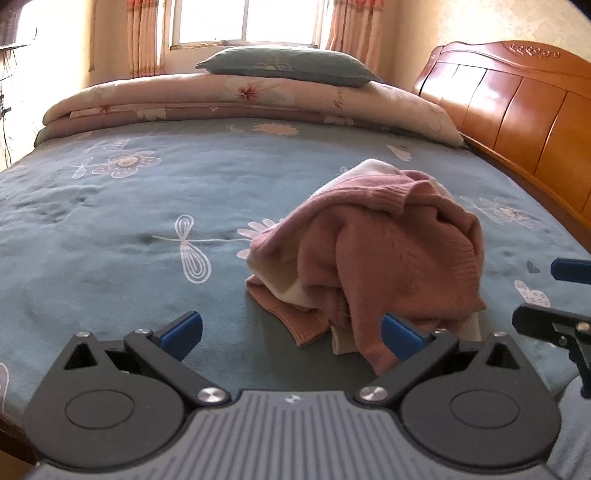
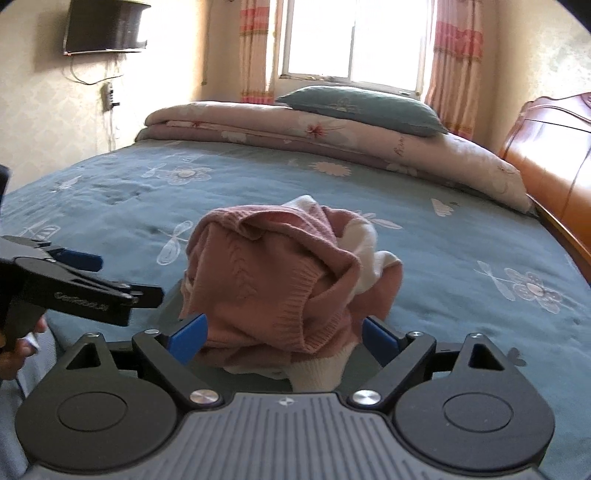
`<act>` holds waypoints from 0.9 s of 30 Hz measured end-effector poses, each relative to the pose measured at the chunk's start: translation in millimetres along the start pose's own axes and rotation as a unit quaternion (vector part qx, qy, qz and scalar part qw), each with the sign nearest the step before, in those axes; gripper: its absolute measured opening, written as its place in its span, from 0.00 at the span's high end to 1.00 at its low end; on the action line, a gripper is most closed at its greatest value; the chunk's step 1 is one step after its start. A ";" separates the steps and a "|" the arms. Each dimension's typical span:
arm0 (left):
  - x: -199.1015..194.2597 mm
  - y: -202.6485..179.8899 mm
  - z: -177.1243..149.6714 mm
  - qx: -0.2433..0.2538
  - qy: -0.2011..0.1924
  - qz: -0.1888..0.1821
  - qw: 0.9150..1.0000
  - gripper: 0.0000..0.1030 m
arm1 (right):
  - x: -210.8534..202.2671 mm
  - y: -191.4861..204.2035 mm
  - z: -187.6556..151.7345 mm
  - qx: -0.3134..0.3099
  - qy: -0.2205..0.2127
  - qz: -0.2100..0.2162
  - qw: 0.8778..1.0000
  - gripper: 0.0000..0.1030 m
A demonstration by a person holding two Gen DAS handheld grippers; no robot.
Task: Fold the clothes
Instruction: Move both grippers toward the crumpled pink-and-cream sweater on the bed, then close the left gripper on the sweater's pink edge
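Both grippers were held low over the near edge of the bed (image 1: 110, 206), each with its blue-padded fingers spread wide and nothing between them. From the left wrist view, the left gripper (image 1: 291, 332) was aimed at bare blue bedspread, its right finger pad just in front of the near edge of the crumpled pink sweater (image 1: 388, 251); whether that pad touched the knit could not be told. The right gripper (image 2: 284, 332) was pointed straight at the same sweater, which was seen heaped between and beyond its two fingers, a cream cuff trailing toward the gripper body. The sweater was left unfolded in a bunched mound on the flower-printed bedspread, toward the side of the wooden headboard (image 1: 517, 110). Cream patches were visible among the pink folds. A folded floral quilt (image 1: 240, 99) was laid across the far end of the bed, with a grey-green pillow (image 1: 291, 64) resting on top of it, below a bright window (image 2: 354, 37). A dark screen (image 2: 105, 26) was mounted on the wall.
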State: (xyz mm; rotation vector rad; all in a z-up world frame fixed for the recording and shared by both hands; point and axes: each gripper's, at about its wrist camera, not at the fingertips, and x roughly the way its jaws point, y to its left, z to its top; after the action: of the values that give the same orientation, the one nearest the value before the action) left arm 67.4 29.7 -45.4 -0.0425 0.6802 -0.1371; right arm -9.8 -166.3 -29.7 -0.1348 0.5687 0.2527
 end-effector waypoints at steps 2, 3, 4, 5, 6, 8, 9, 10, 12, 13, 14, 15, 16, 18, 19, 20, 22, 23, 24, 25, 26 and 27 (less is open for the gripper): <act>-1.0 -2.0 -0.9 0.006 0.004 0.000 1.000 0.01 | -3.3 0.4 -0.7 -0.003 -0.001 -0.008 1.000 0.10; -1.5 -3.2 -1.4 0.010 0.006 0.001 1.000 0.01 | -5.3 0.7 -1.4 -0.005 -0.002 -0.010 1.000 0.10; -2.1 -4.1 -1.8 0.013 0.008 0.002 1.000 0.01 | -7.3 1.0 -2.0 -0.008 -0.004 -0.012 1.000 0.10; -2.9 -4.9 -2.1 0.013 0.009 0.002 1.000 0.01 | -9.5 0.8 -2.9 -0.007 -0.006 -0.012 1.000 0.10; -3.8 -5.8 -2.4 0.013 0.011 0.002 1.000 0.01 | -11.6 -0.5 -4.0 -0.005 -0.008 -0.012 1.000 0.10; -6.6 -7.4 -3.0 0.012 0.010 0.001 1.000 0.01 | -15.2 -3.5 -6.2 0.000 -0.011 -0.013 1.000 0.10; -8.3 -8.4 -3.6 0.011 0.008 0.001 1.000 0.01 | -16.5 -5.4 -7.2 0.002 -0.011 -0.015 1.000 0.10; -10.2 -9.2 -4.3 0.010 0.006 0.000 1.000 0.01 | -18.6 -6.9 -8.3 0.004 -0.012 -0.019 1.000 0.12; -14.2 -11.0 -5.4 0.010 0.004 -0.002 1.000 0.01 | -22.5 -9.2 -9.3 0.008 -0.016 -0.020 1.000 0.14; -16.1 -12.1 -5.8 0.012 0.002 -0.002 1.000 0.03 | -24.7 -10.5 -9.8 0.010 -0.018 -0.019 1.000 0.16; -18.1 -13.1 -6.1 0.013 0.000 -0.002 1.000 0.05 | -26.8 -11.6 -10.6 0.013 -0.020 -0.016 1.000 0.19; -20.2 -14.2 -6.2 0.015 -0.003 -0.002 1.000 0.07 | -28.8 -12.8 -11.5 0.015 -0.022 -0.014 1.000 0.21; -21.4 -14.9 -5.7 0.017 -0.004 -0.004 1.000 0.12 | -30.6 -14.1 -12.7 0.018 -0.023 -0.011 1.000 0.22; -22.8 -15.9 -4.2 0.018 -0.005 -0.010 1.000 0.20 | -31.4 -15.8 -13.6 0.023 -0.023 -0.011 0.999 0.22; -23.4 -16.4 -3.5 0.019 -0.005 -0.014 1.000 0.22 | -31.8 -16.6 -14.1 0.026 -0.023 -0.011 0.999 0.22; -23.3 -16.8 -3.1 0.021 -0.005 -0.016 1.000 0.22 | -32.2 -17.5 -14.6 0.028 -0.023 -0.011 0.999 0.22; -21.4 -17.0 -2.5 0.027 -0.006 -0.020 0.999 0.26 | -32.7 -19.0 -15.5 0.033 -0.022 -0.011 0.999 0.22; -19.2 -16.7 -1.5 0.031 -0.006 -0.022 0.999 0.29 | -30.5 -18.8 -15.9 0.033 -0.019 -0.011 0.999 0.22; -16.7 -16.3 -0.3 0.034 -0.005 -0.023 0.999 0.30 | -28.3 -18.5 -16.3 0.033 -0.016 -0.010 0.999 0.22; -13.8 -16.0 1.4 0.039 -0.003 -0.025 0.999 0.31 | -25.7 -17.7 -17.2 0.032 -0.011 -0.011 0.999 0.22; -10.7 -16.2 3.4 0.044 -0.003 -0.026 0.999 0.32 | -23.0 -17.1 -18.0 0.030 -0.007 -0.010 0.999 0.22; -7.7 -16.7 5.9 0.051 -0.003 -0.026 0.998 0.32 | -19.0 -17.1 -18.5 0.030 -0.002 -0.009 0.999 0.22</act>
State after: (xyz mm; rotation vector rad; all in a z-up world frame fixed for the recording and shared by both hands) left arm 63.3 14.2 -34.6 0.0365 0.6651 -0.2214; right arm -30.1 -190.2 -33.9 -0.0812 0.5713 0.2171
